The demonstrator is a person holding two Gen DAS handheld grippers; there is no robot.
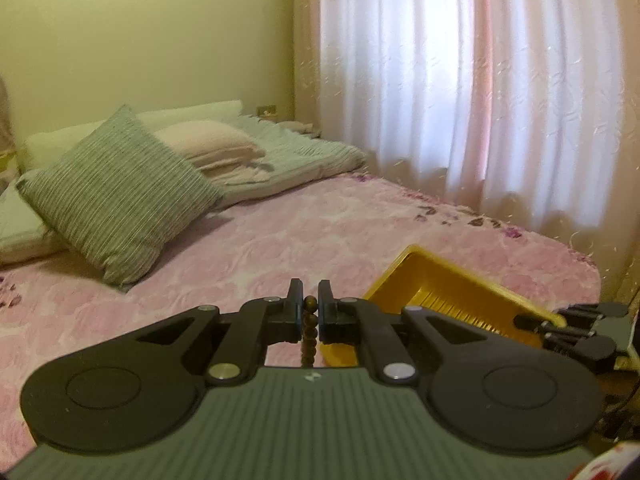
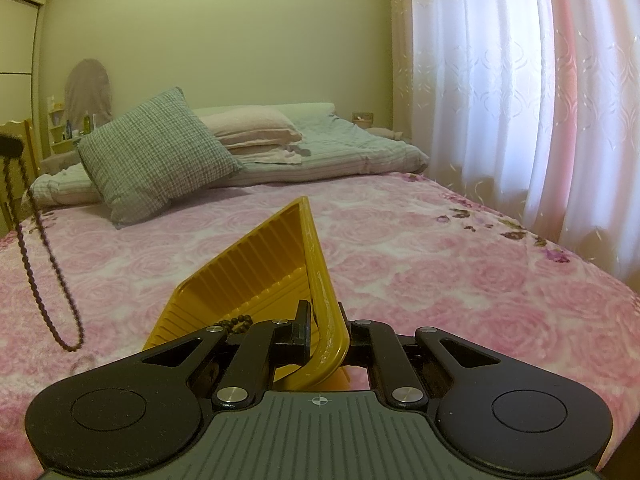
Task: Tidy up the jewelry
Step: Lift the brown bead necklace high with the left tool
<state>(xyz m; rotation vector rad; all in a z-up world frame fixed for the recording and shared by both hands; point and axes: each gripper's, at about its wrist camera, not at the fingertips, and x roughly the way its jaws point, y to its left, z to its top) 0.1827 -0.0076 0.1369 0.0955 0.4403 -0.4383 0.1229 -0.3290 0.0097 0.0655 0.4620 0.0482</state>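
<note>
My left gripper (image 1: 310, 307) is shut on a brown bead necklace (image 1: 309, 326) that hangs down between its fingers. In the right wrist view the same necklace (image 2: 48, 256) dangles in a long loop at the far left above the bed. My right gripper (image 2: 325, 326) is shut on the rim of a yellow ribbed tray (image 2: 256, 280) and holds it tilted above the bedspread. Another dark bead string (image 2: 234, 325) lies inside the tray near the gripper. The tray (image 1: 444, 292) and the right gripper (image 1: 532, 322) also show at the right of the left wrist view.
A pink floral bedspread (image 2: 440, 280) covers the bed. A green striped cushion (image 1: 116, 196), pillows (image 1: 216, 148) and a folded blanket (image 1: 308, 152) lie at the head. White and pink curtains (image 1: 480, 80) hang on the right. A shelf with bottles (image 2: 72, 128) stands at the far left.
</note>
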